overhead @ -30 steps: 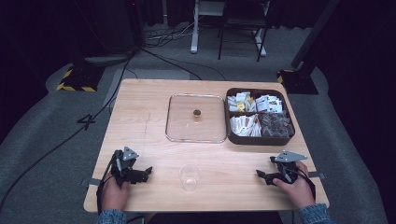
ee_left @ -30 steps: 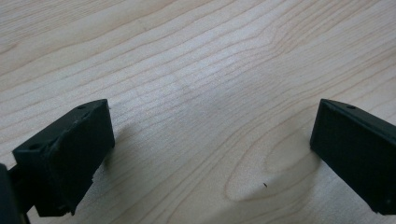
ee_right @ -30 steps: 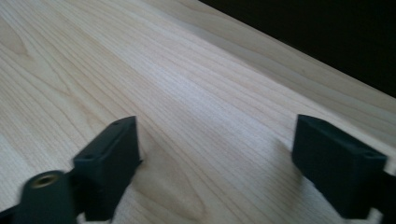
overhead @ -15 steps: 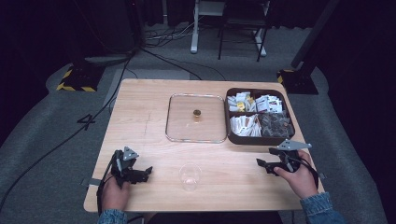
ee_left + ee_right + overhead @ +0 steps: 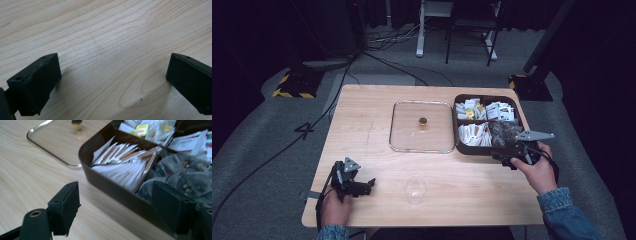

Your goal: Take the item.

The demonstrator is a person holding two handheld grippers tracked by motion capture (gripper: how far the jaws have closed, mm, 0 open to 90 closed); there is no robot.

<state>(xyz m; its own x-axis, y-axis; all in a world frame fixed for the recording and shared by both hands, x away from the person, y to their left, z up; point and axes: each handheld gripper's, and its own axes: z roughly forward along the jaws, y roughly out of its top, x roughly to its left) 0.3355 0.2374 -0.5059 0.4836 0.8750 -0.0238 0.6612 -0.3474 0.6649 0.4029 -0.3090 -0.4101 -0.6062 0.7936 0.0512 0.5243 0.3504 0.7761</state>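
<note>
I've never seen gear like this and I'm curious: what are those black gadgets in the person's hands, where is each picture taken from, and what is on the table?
They are hand-held two-jaw grippers. The high view looks down on the wooden table; the other two pictures come from cameras riding on each gripper.

The left gripper rests open on bare wood. The right gripper, open and empty, is at the brown box of sachets and tea bags. Beside the box lies a glass lid with a knob. A clear plastic cup stands near the front edge. Nothing is held.
</note>
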